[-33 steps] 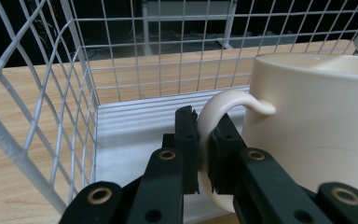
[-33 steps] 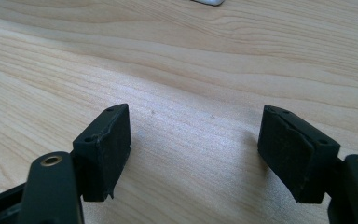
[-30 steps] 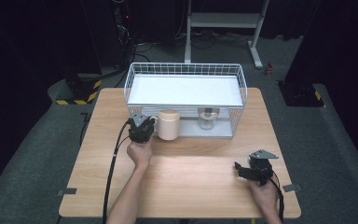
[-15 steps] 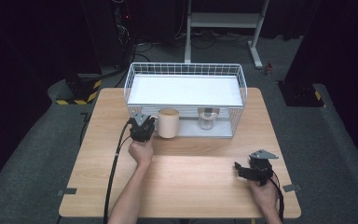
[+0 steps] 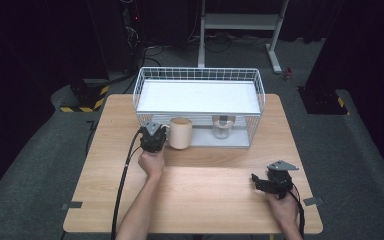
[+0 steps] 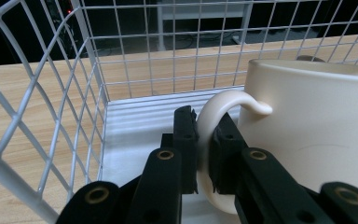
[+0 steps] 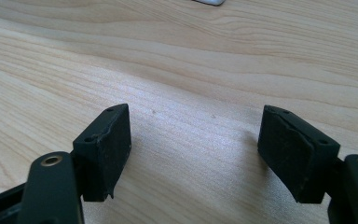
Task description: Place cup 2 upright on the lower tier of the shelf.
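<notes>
One cream mug [image 5: 181, 133], one small glass jar [image 5: 222, 127], one white wire basket [image 5: 200, 75] on one wooden table [image 5: 200, 200], and I've got two grippers in play. My left gripper [image 5: 154, 137] sits at the basket's open front, on the left side, its jaws pinched tight on the mug's handle [image 6: 205, 140]; the mug stands upright just inside the basket's front edge, with the jar well apart to its right, also inside. From above I see both things and both of my hands at once (the handle itself is hidden there behind the gripper). The left gripper view gives me what the high one can't: the curl of the handle clamped between the two black pads, basket mesh all around. My right gripper [image 5: 275, 181] rests down at the table's near right corner, and its own view shows the jaws [image 7: 196, 140] standing apart over bare wood grain, gripping nothing.
</notes>
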A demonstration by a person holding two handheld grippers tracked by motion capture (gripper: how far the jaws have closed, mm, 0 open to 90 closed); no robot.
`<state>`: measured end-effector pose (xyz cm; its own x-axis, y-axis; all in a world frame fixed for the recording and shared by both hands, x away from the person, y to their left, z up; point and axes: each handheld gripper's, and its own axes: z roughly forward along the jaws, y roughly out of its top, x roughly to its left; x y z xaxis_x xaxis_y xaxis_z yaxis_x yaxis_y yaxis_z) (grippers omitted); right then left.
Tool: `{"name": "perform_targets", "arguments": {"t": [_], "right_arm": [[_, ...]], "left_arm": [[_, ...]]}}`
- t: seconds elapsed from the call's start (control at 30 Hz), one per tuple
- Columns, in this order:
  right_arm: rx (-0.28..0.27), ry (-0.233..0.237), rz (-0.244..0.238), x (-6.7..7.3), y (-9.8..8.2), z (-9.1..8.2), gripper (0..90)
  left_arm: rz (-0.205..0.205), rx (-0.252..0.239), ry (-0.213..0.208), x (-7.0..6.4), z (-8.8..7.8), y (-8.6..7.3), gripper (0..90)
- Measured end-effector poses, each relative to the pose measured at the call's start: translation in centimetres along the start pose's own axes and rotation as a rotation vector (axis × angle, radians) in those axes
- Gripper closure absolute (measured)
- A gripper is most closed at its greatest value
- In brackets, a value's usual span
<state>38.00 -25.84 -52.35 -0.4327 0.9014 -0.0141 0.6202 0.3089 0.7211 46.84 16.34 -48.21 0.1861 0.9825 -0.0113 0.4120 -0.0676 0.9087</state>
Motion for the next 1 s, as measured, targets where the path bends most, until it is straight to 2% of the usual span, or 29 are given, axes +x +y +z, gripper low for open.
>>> {"name": "perform_targets", "arguments": {"t": [0.3, 0.63, 0.77, 1.0], "right_arm": [[0.000, 0.000, 0.000, 0.0, 0.0, 0.0, 25.7], [0.000, 0.000, 0.000, 0.0, 0.0, 0.0, 25.7], [0.000, 0.000, 0.000, 0.0, 0.0, 0.0, 25.7], [0.000, 0.000, 0.000, 0.0, 0.0, 0.0, 25.7]], "left_arm": [[0.005, 0.011, -0.023, 0.2, -0.4, -0.5, 82.5], [0.028, 0.064, -0.075, 0.4, -0.8, -1.2, 81.8], [0.048, 0.082, -0.063, 0.4, -0.7, -1.4, 82.0], [0.040, 0.070, -0.016, 0.2, -0.3, -1.4, 83.5]]}}
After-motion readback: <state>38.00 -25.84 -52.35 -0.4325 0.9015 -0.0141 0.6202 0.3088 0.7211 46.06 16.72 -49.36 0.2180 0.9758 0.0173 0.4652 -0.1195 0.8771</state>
